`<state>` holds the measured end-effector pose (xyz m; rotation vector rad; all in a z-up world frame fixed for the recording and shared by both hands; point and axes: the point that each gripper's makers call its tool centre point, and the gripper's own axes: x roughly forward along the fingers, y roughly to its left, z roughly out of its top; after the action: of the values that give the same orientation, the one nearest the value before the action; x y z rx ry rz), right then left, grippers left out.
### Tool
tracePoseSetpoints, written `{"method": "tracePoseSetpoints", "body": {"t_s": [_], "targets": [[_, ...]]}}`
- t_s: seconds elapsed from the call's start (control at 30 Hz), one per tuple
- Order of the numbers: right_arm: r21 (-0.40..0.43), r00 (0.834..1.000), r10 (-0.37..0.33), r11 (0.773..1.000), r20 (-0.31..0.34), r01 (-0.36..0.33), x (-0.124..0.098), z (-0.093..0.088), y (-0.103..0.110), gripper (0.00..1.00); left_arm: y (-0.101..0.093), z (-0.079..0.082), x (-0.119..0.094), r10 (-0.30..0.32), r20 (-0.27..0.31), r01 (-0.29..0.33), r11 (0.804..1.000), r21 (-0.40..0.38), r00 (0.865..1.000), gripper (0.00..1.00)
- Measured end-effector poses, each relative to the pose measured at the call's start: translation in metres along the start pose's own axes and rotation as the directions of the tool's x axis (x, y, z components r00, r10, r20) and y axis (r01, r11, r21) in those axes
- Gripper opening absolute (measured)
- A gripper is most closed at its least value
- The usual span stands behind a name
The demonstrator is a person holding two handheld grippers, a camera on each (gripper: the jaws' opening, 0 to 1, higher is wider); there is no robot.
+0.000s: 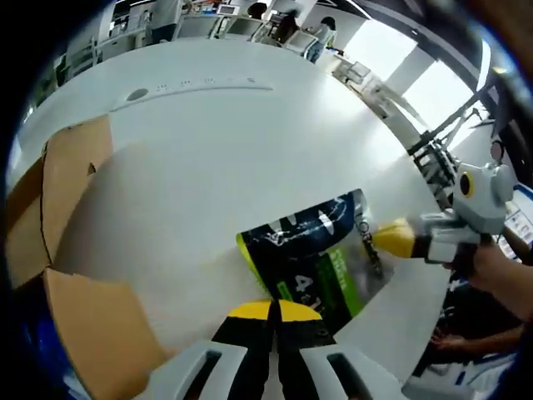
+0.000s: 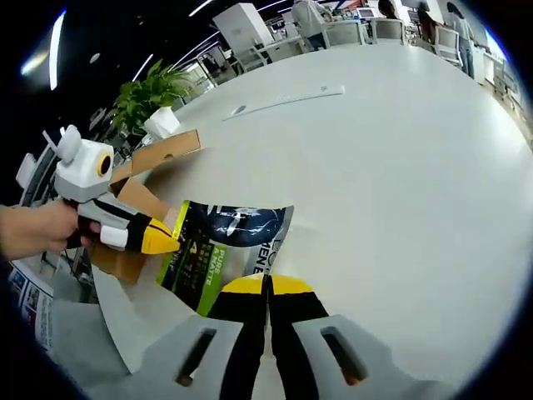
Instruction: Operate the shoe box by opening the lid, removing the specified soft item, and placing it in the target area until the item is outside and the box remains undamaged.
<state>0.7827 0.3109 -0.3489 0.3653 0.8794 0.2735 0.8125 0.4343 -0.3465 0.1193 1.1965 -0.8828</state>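
A dark blue and green soft packet (image 1: 315,260) is lying flat on the white table (image 1: 225,158), outside the brown cardboard shoe box (image 1: 62,217), which is sitting open just beside it. The packet's print is showing a large white "4" on the blue part and white lettering on the green panel, too small and skewed to read. In the left gripper view, the left gripper (image 1: 272,312) is resting at the packet's near edge with its yellow-tipped jaws pressed together; whether they are pinching the packet cannot be told. In the right gripper view, the right gripper (image 2: 266,287) is likewise showing its jaws closed at the packet's (image 2: 223,246) edge. A hand (image 2: 37,229) is gripping the left gripper's handle from the side.
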Motion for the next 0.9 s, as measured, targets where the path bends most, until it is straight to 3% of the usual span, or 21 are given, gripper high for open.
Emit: {"method": "tracePoseSetpoints", "body": {"t_s": [0.5, 0.9], "targets": [[-0.014, 1.0, -0.006, 1.0, 0.009, 0.006, -0.0038, -0.0046, 0.0019, 0.0, 0.0052, 0.0014, 0.0054, 0.01, 0.001, -0.01, 1.0, 0.03, 1.0, 0.03], [-0.011, 1.0, -0.012, 1.0, 0.024, 0.012, -0.0072, -0.0063, -0.0019, 0.08, 0.0015, 0.002, 0.0028, -0.002, 0.018, 0.002, 0.999, 0.037, 1.0, 0.08]]}}
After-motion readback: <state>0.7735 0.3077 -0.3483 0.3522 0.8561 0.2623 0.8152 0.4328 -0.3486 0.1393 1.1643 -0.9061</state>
